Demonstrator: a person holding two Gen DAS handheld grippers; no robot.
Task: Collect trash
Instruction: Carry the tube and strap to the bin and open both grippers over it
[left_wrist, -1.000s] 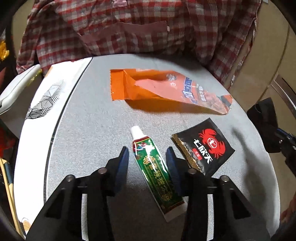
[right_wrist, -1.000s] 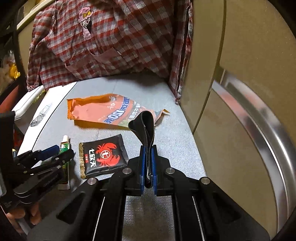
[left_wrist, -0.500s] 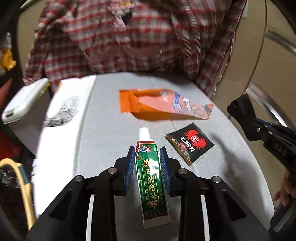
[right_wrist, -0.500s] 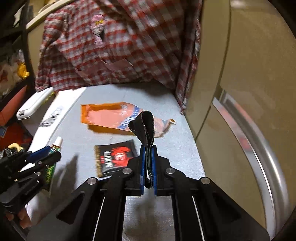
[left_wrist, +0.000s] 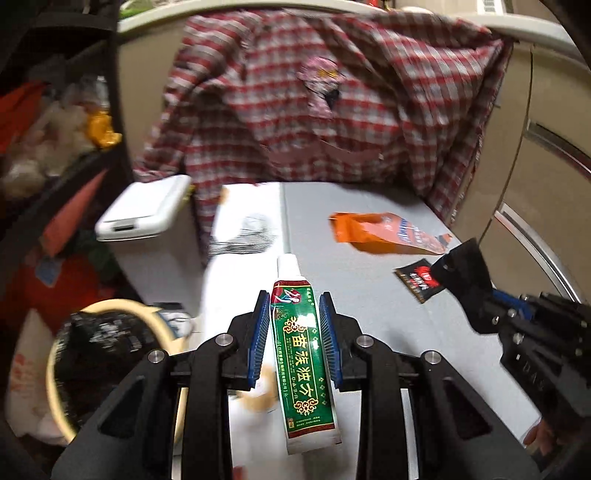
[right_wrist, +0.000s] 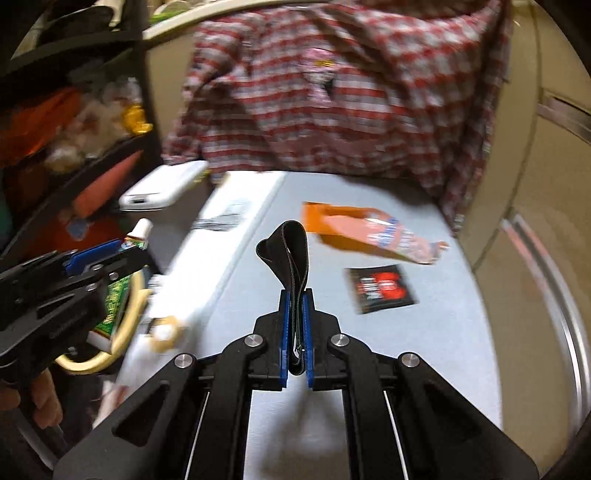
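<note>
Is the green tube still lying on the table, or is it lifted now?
Lifted. The green tube is clamped between the left gripper's blue pads and hangs in the air beside the table.

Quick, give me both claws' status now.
Left claw: closed on the green tube.
Right claw: closed on the black strap.

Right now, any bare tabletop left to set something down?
Yes: the grey table is bare near the camera, below the black crab sachet, and between that sachet and the white sheet. Crowded further back: orange snack bag and sachet lie close together.
</note>
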